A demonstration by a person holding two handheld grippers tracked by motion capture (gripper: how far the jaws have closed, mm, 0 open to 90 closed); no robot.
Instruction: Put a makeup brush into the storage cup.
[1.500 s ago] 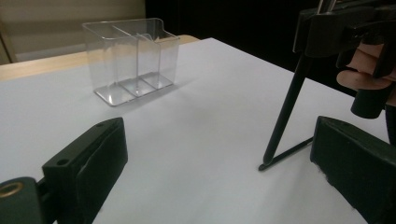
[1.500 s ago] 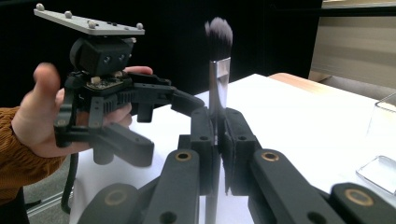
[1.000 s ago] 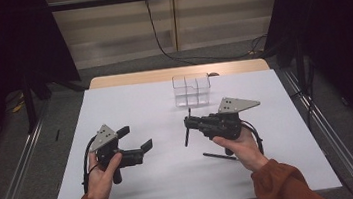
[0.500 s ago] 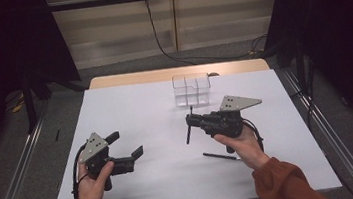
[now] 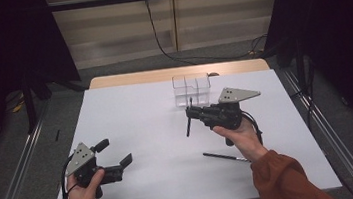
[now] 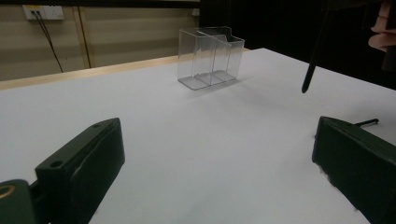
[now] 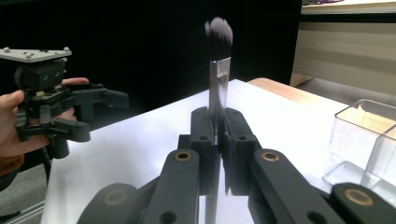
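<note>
Your right claw (image 7: 217,140) is clamped on the makeup brush (image 7: 218,70), just in front of the clear organizer (image 5: 192,88). It looks light, stiff and slick, so grip the handle, never the soft bristles. Your left claw (image 5: 113,159) stands apart, empty, well left of the organizer.

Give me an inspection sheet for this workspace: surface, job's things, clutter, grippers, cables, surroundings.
Surface: white table top, wooden strip along its far edge.
Job's things: makeup brush upright in the right gripper; clear two-compartment organizer at the far side, nothing seen inside; second brush lying flat near the right hand.
Clutter: nothing seen.
Grippers: right gripper shut on the makeup brush; left gripper open, nothing between its jaws.
Cables: black cable hanging down the back wall to the floor.
Surroundings: dark curtains on both sides, metal rails on the floor.
</note>
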